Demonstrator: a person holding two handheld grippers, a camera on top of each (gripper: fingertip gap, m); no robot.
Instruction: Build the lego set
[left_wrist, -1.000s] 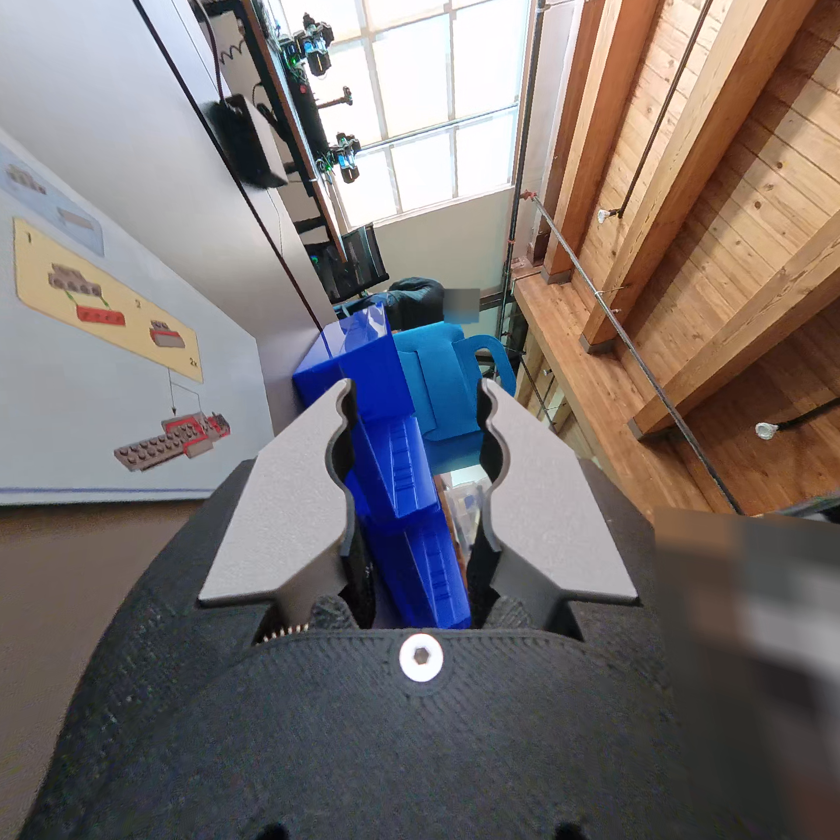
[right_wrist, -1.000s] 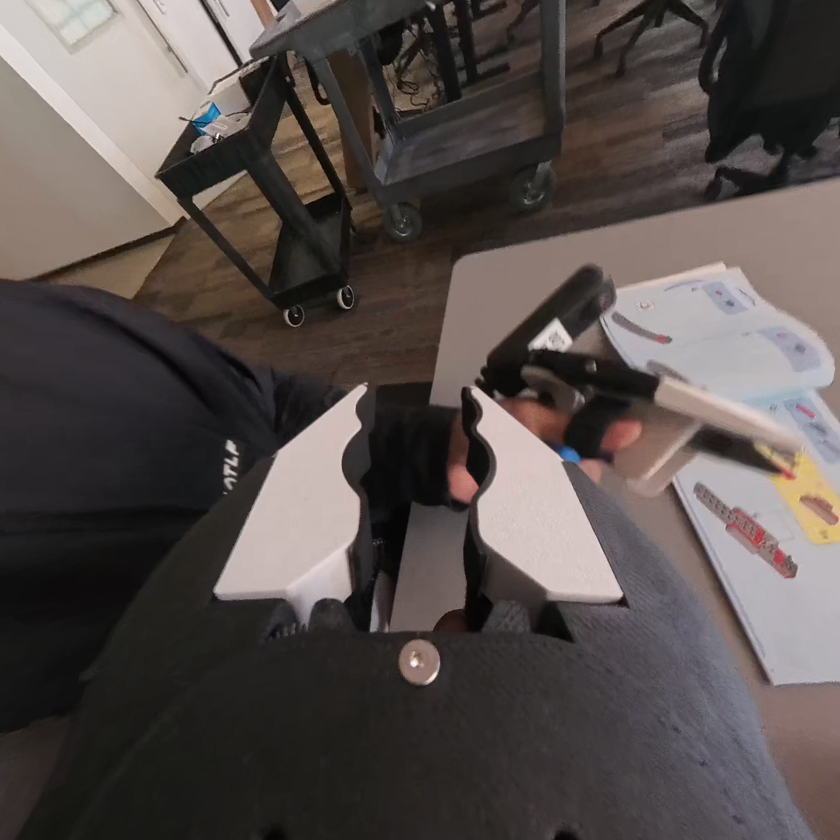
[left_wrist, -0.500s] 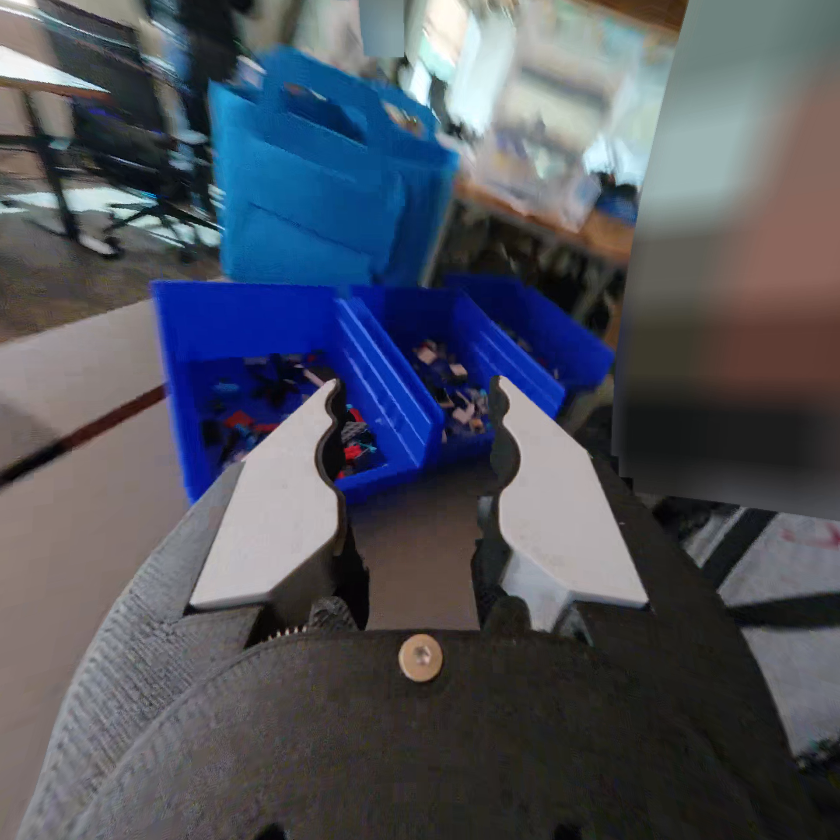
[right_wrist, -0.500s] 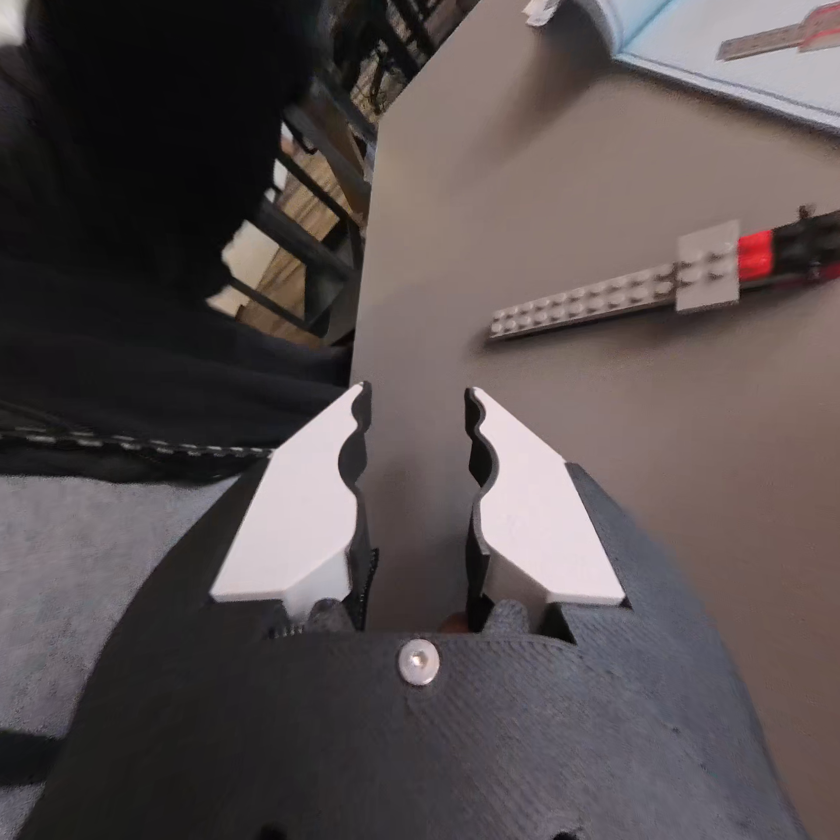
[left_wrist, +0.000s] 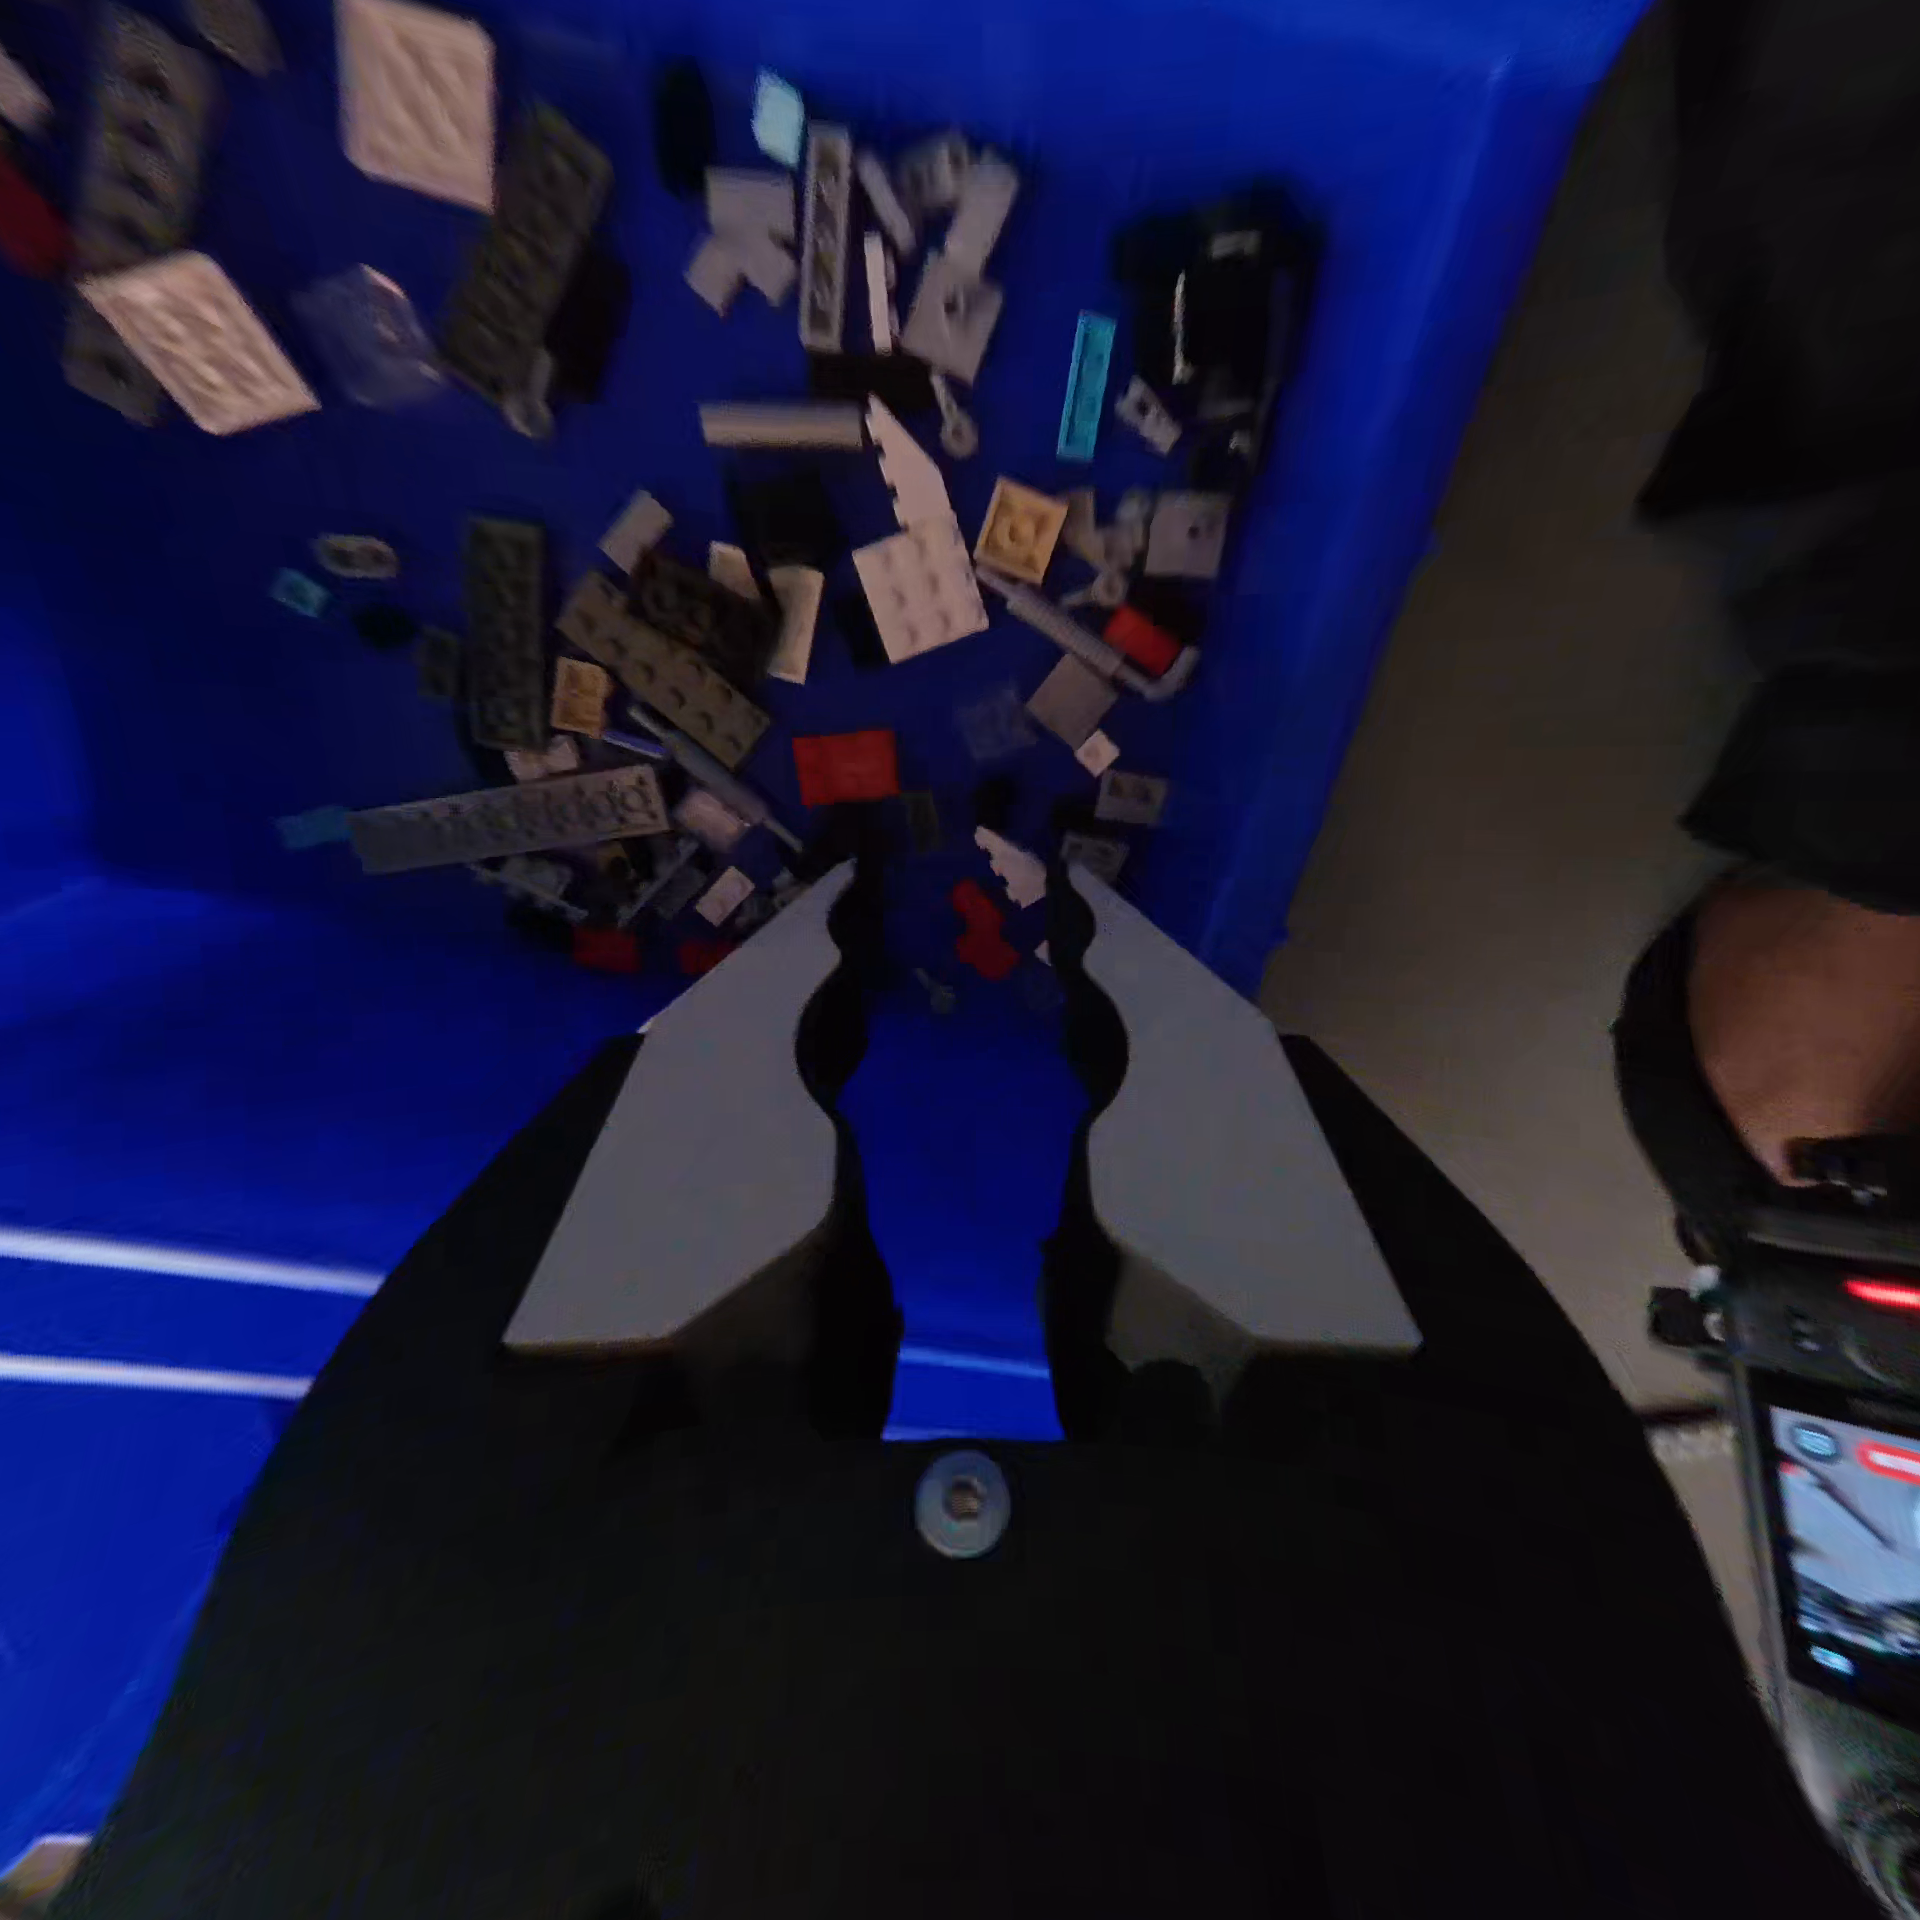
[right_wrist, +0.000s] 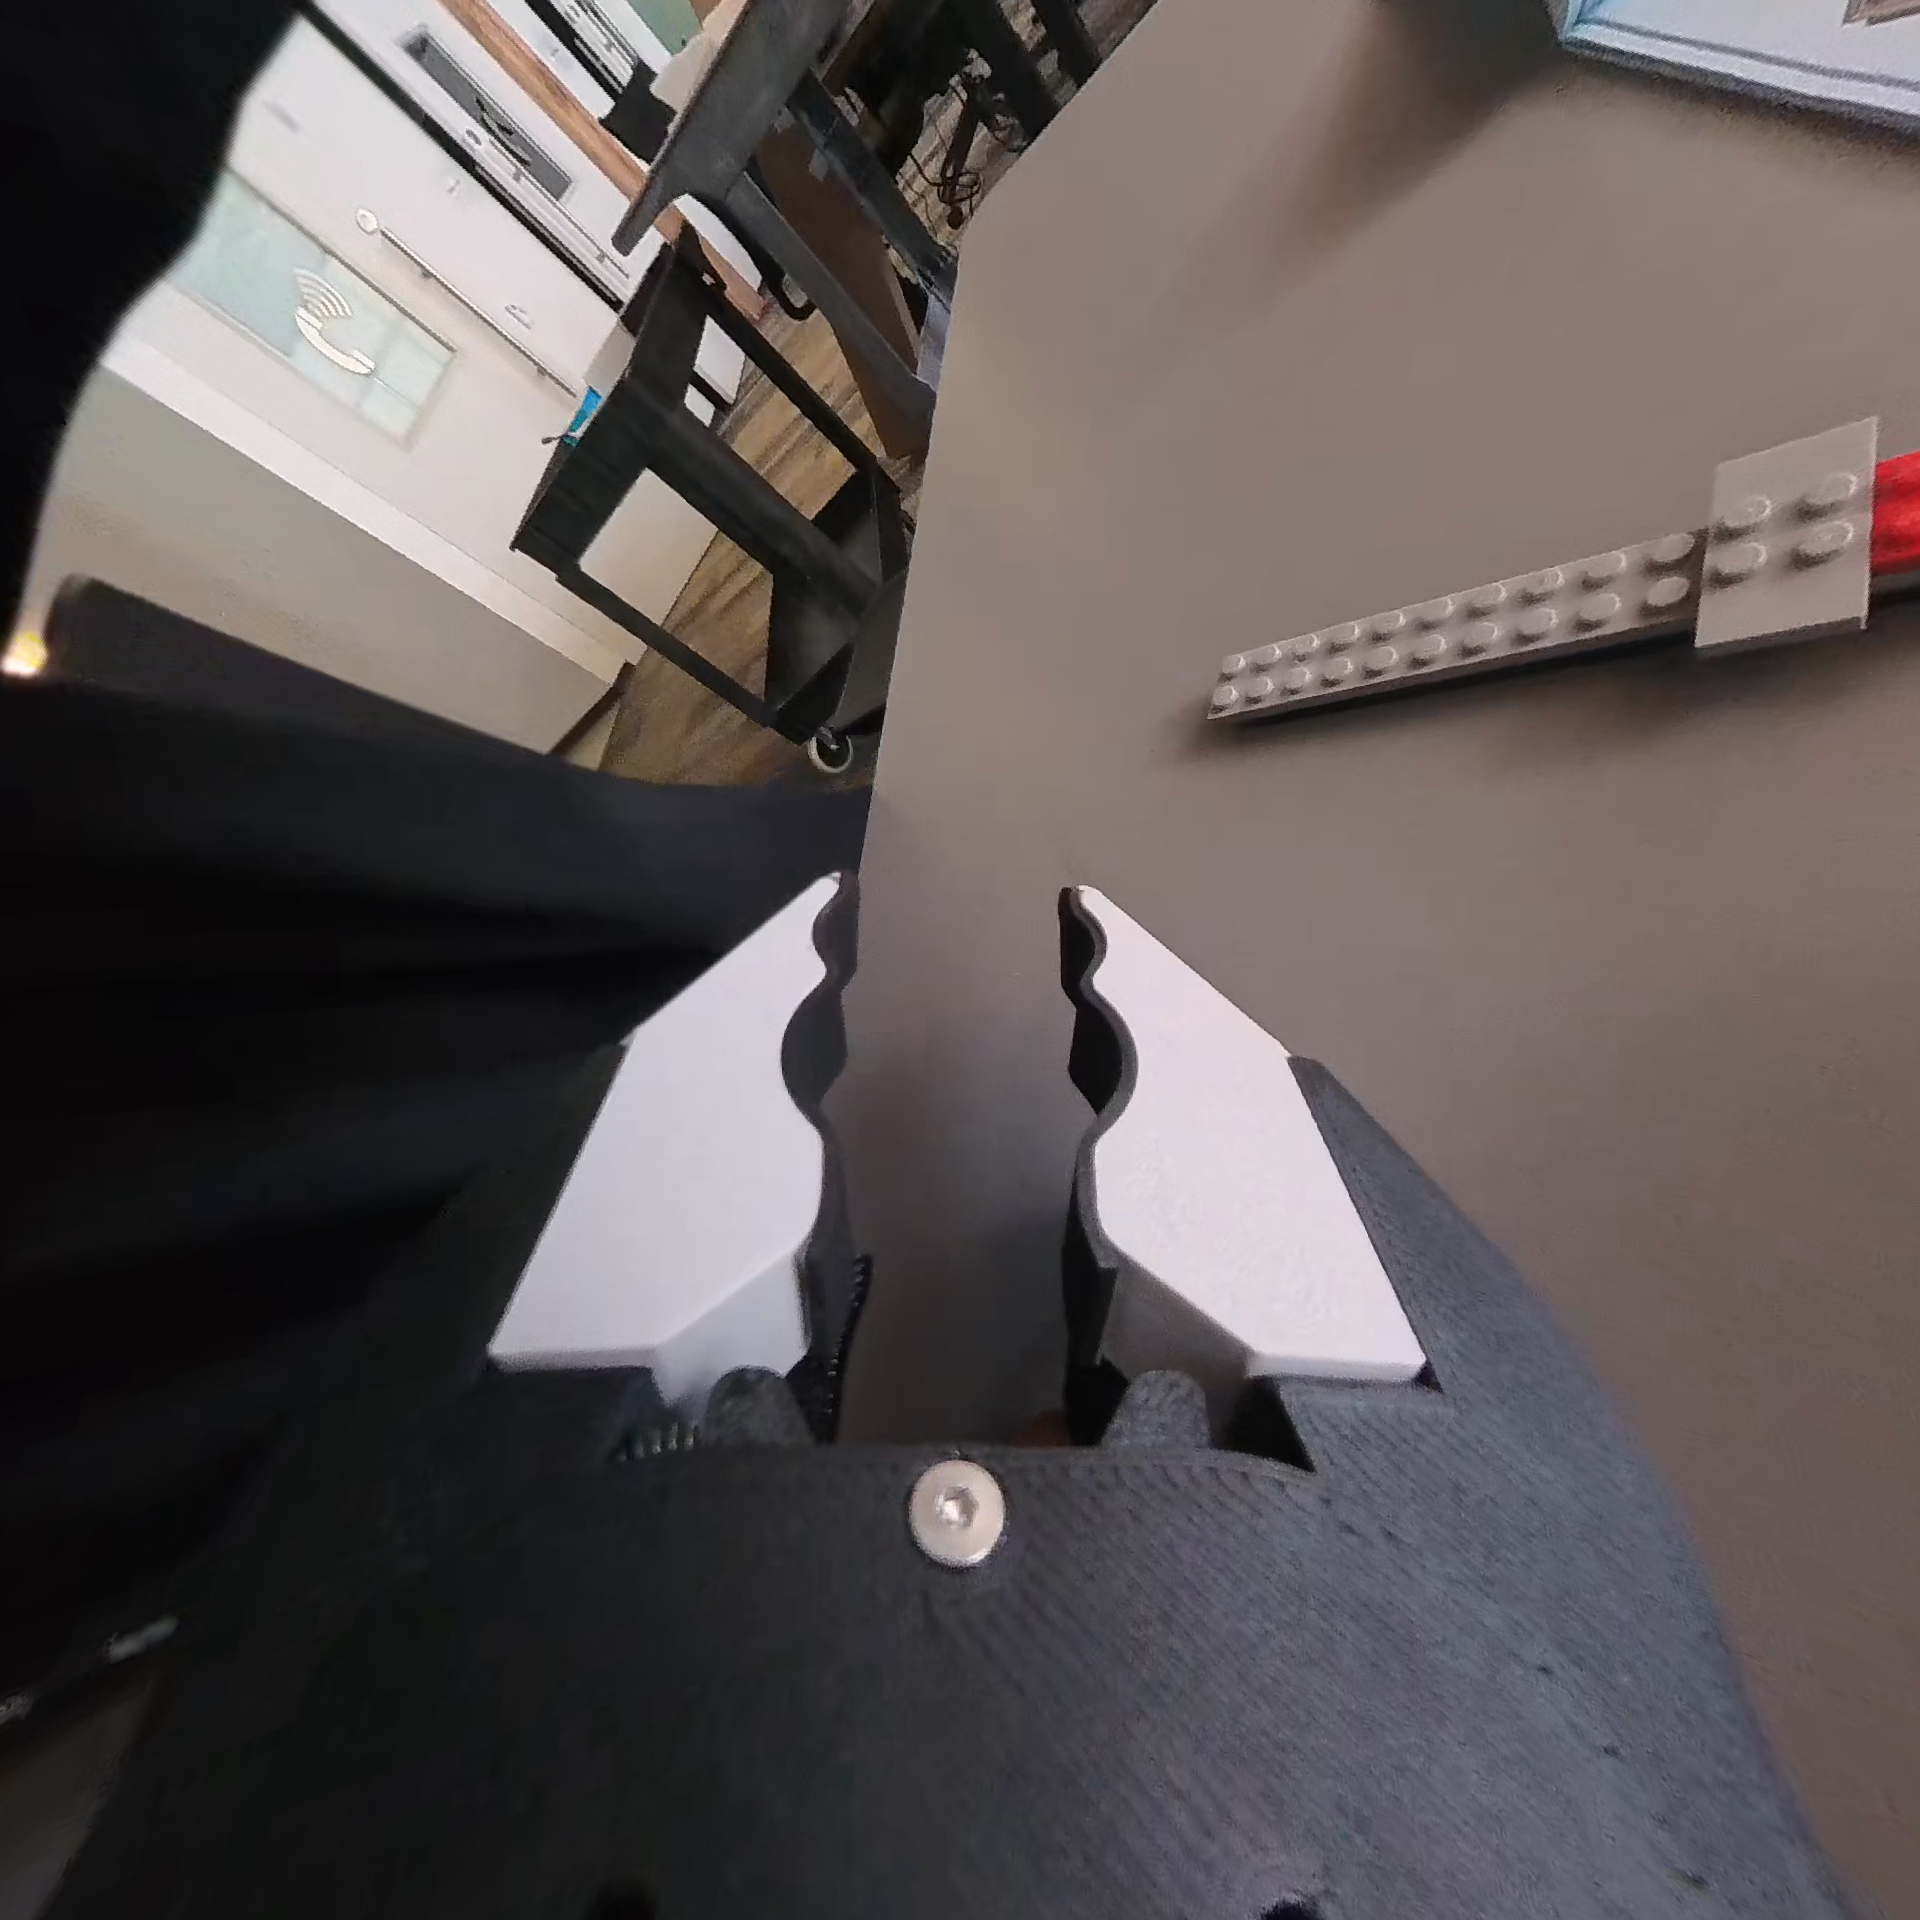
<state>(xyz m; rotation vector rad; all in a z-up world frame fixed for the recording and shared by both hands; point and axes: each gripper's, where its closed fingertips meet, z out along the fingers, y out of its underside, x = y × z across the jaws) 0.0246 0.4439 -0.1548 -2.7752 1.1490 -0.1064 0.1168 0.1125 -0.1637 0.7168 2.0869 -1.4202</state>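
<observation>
picking parts | left gripper (left_wrist: 951, 883) released, empty over bin (left_wrist: 1351, 520) | right gripper (right_wrist: 956, 899) released, idle | build (right_wrist: 1558, 603) barely started on table (right_wrist: 1455, 1039)

A long grey studded plate (right_wrist: 1475, 634) with a red part lies flat on the table; loose bricks (left_wrist: 748, 582) fill the blue bin.

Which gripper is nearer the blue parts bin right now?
Left. The left gripper is open and pointing down into the blue bin over the loose bricks. The right gripper is open above the table, no bin in its view.
</observation>
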